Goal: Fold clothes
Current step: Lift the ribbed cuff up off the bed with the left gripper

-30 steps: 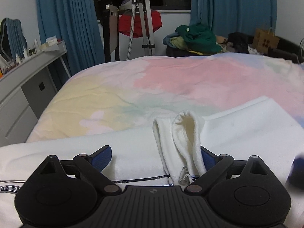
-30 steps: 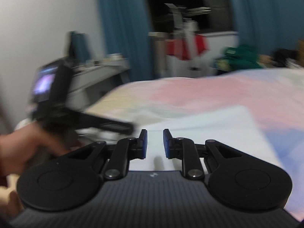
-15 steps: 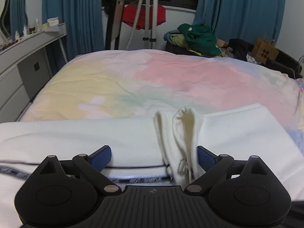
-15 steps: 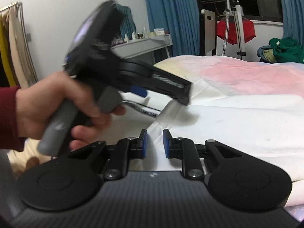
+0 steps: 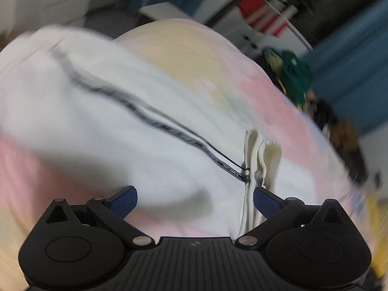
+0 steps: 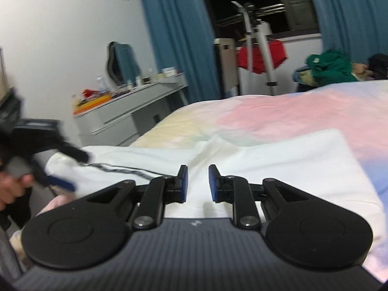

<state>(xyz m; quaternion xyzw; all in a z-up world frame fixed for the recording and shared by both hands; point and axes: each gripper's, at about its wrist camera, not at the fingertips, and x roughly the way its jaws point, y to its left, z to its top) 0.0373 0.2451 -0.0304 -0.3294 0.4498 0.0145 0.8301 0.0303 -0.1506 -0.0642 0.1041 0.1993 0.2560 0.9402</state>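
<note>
A white garment (image 5: 101, 111) with a dark printed band (image 5: 155, 116) and a cream ribbed collar (image 5: 264, 150) lies spread on the bed; it also shows in the right wrist view (image 6: 278, 160). My left gripper (image 5: 195, 200) is wide open and empty, tilted, just above the garment near the collar. It also shows blurred at the left of the right wrist view (image 6: 48, 172), held by a hand. My right gripper (image 6: 196, 183) hovers over the garment's middle, its jaws a small gap apart with nothing between them.
The bed has a pastel pink, yellow and blue cover (image 6: 278, 114). A grey dresser (image 6: 126, 111) with small items stands left of it. A clothes rack with a red garment (image 6: 262, 55), blue curtains (image 6: 179, 36) and a green clothes pile (image 6: 329, 68) are behind.
My left gripper has swung left and tilted over the garment's left part, staying open; its view is blurred. My right gripper has turned back toward the bed, its gap unchanged.
</note>
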